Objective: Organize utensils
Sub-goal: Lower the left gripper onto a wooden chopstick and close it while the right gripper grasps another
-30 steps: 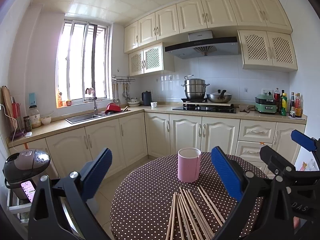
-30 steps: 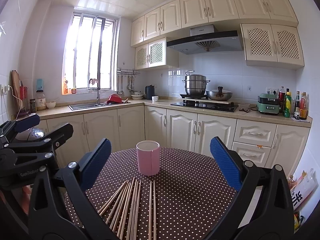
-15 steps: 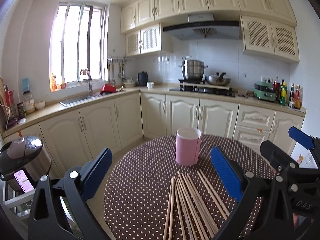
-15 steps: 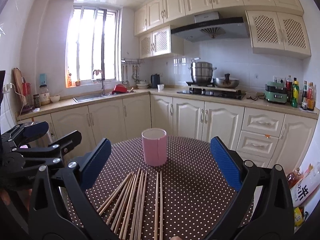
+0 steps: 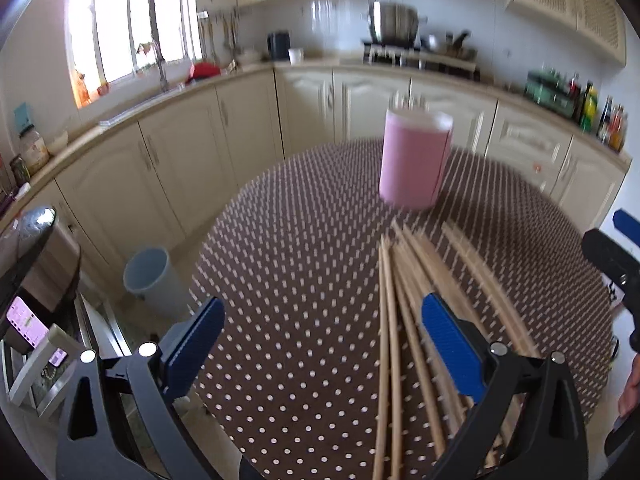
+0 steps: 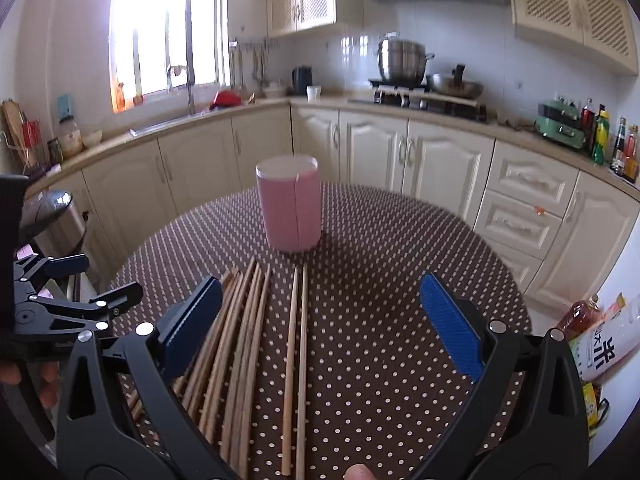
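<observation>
- Currently both the left gripper [image 5: 320,344] and the right gripper [image 6: 320,320] are hovering spread wide, gripping nothing.
- Chopsticks [image 6: 256,336] are lying bunched, touching, before the pink cup [image 6: 289,208]; a pinch is risking several, or rolling them.

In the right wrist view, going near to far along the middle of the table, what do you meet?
Right gripper, open → separate pair of chopsticks lying flat → pink cup, upright → far table edge → cream cabinets.

Matt wooden chopsticks [image 6: 256,332], smooth pink plastic holder [image 6: 289,208], polka-dot cloth tablecloth [image 6: 392,264], ribbed blue pads [image 6: 450,328].
</observation>
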### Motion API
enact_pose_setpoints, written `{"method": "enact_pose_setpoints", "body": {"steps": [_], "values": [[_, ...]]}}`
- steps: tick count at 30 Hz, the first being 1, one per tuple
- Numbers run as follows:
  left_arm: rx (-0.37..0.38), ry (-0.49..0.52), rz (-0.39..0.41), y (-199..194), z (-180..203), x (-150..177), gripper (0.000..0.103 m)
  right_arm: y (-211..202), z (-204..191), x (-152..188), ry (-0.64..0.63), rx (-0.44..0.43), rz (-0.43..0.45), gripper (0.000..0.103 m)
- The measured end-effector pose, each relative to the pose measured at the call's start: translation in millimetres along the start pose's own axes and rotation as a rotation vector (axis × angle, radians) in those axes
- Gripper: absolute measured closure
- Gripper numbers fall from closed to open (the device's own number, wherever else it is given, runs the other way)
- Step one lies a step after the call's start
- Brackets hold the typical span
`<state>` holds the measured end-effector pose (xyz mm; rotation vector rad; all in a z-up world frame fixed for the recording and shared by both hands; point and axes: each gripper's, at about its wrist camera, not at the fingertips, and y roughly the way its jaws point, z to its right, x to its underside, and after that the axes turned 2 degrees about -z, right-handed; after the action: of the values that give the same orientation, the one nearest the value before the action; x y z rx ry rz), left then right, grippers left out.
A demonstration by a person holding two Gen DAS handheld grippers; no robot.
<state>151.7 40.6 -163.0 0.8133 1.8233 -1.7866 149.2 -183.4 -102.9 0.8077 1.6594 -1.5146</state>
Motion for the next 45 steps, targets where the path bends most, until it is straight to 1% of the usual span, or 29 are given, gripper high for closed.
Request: {"method": "enact_pose_setpoints", "body": {"steps": [2,6,9,13,17,22,25,26,27,28,29,30,31,32,33,34,35,37,39,40,41,42,45], "values": [[0.015,0.004,-0.031,13,0,3,0.006,12,1,6,0.0,-0.007,-0.039,0.006],[0.002,0.039,-0.094,37,5,10,0.007,28,4,15,0.008,-0.015,-0.096,0.006],[-0.015,0.057,-0.124,50,7,15,0.007,34,6,17,0.013,-0.016,-0.114,0.006],[-0.059,0.068,-0.146,60,7,17,0.007,44,11,16,0.019,-0.02,-0.127,0.006],[-0.035,0.069,-0.163,66,7,17,0.007,53,12,17,0.025,-0.027,-0.141,0.006],[-0.05,0.101,-0.174,71,14,19,0.007,60,13,16,0.024,-0.033,-0.152,0.006],[-0.028,0.078,-0.183,76,11,15,0.007,65,11,16,0.014,-0.041,-0.161,0.006],[-0.018,0.073,-0.179,78,11,13,0.012,67,11,15,0.007,-0.05,-0.167,0.006],[0.01,0.065,-0.183,82,11,8,0.018,72,9,15,0.0,-0.064,-0.177,0.006],[0.046,0.049,-0.191,85,9,3,0.028,76,9,14,-0.003,-0.074,-0.19,0.007],[0.059,0.037,-0.193,87,9,0,0.038,82,10,12,-0.007,-0.085,-0.208,0.008],[0.051,0.037,-0.191,90,10,-5,0.042,86,10,10,-0.011,-0.096,-0.222,0.013],[0.054,0.039,-0.19,92,11,-6,0.048,90,10,8,-0.015,-0.107,-0.232,0.019],[0.061,0.038,-0.19,94,11,-9,0.053,98,10,5,-0.022,-0.123,-0.254,0.022],[0.064,0.037,-0.191,96,11,-11,0.054,104,11,4,-0.026,-0.134,-0.271,0.028],[0.067,0.039,-0.193,98,12,-14,0.061,112,12,2,-0.029,-0.146,-0.295,0.034],[0.071,0.041,-0.194,100,12,-16,0.069,118,12,2,-0.031,-0.152,-0.313,0.043],[0.08,0.046,-0.197,103,14,-20,0.077,132,15,1,-0.032,-0.16,-0.363,0.055],[0.087,0.06,-0.203,106,16,-22,0.081,145,15,-1,-0.039,-0.178,-0.415,0.06],[0.094,0.065,-0.211,107,16,-25,0.082,149,15,-2,-0.045,-0.185,-0.432,0.066],[0.1,0.066,-0.219,108,15,-28,0.083,153,14,-3,-0.054,-0.188,-0.446,0.069],[0.107,0.066,-0.232,111,16,-31,0.083,160,12,-4,-0.074,-0.187,-0.477,0.069],[0.101,0.1,-0.26,117,19,-43,0.083,168,3,-10,-0.164,-0.173,-0.52,0.074]]}}
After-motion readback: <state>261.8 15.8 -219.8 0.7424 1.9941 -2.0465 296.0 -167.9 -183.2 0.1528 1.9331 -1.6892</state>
